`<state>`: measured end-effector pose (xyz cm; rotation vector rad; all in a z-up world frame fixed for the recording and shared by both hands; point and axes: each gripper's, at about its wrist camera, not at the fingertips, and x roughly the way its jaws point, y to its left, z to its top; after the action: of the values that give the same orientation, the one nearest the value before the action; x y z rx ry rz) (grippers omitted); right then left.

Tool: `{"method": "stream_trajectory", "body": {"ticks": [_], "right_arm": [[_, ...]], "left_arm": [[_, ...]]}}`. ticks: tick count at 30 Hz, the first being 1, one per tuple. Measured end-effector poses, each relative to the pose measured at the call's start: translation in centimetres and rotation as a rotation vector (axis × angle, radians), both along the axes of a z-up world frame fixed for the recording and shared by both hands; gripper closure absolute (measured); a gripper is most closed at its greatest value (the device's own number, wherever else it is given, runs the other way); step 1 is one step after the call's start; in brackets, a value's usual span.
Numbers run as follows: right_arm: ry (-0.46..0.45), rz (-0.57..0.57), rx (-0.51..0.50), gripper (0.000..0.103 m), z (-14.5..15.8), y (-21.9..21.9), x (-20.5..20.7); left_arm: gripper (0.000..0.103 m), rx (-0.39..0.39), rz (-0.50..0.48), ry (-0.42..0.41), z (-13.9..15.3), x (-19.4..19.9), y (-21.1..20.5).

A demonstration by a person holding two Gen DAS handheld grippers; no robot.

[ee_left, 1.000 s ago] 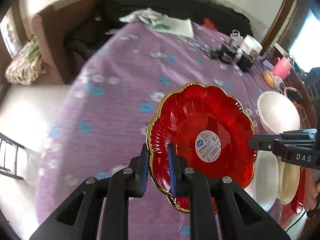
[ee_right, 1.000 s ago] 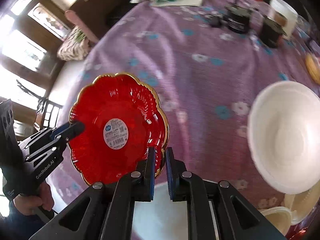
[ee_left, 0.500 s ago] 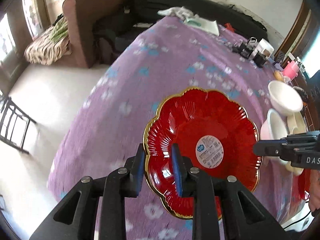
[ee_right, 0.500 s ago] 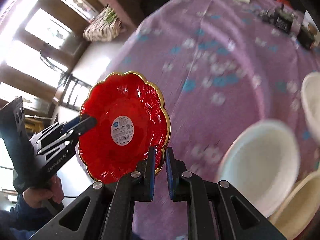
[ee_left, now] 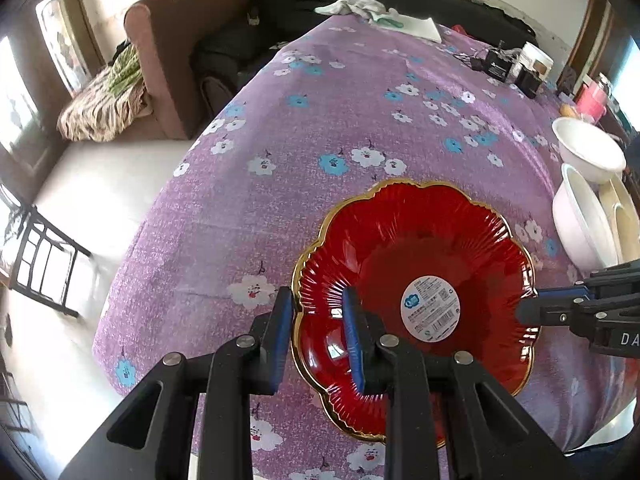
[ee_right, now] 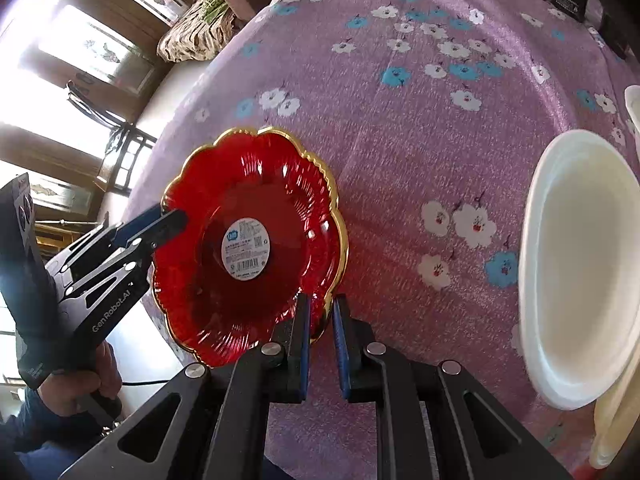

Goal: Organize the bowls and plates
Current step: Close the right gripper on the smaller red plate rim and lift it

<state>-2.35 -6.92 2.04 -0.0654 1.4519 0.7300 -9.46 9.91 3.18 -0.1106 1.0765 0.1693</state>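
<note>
The left wrist view shows the left gripper (ee_left: 316, 336) with its fingers spread astride the gold rim of the red plate (ee_left: 416, 304), and a stack of white bowls (ee_left: 580, 200) at the right edge. The right wrist view shows the right gripper (ee_right: 321, 338) pinching the opposite rim, and the person's hand (ee_right: 80, 384) on the other gripper's handle. The plate sits low over the near part of the worktop (ee_left: 340, 120), which is covered in purple flowered cloth. A brown sofa (ee_left: 160, 40) and bright windows (ee_right: 80, 60) lie beyond. The plate is round, its stickered hollow facing up.
</note>
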Motion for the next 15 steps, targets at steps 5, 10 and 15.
{"method": "stream_trajectory", "body": {"ticks": [5,10,15], "right_arm": [[-0.029,-0.006,-0.008,0.09,0.2,0.2,-0.5],[-0.048,-0.011,-0.012,0.09,0.8,-0.6,-1.2],[-0.057,-0.005,-0.003,0.09,1.4,-0.5,-1.8]], "left_arm": [[0.08,0.001,-0.008,-0.01,0.3,-0.1,-0.3],[0.08,0.015,-0.006,-0.026,0.9,-0.8,-1.0],[0.08,0.014,0.01,-0.038,1.5,-1.6,-1.2]]}}
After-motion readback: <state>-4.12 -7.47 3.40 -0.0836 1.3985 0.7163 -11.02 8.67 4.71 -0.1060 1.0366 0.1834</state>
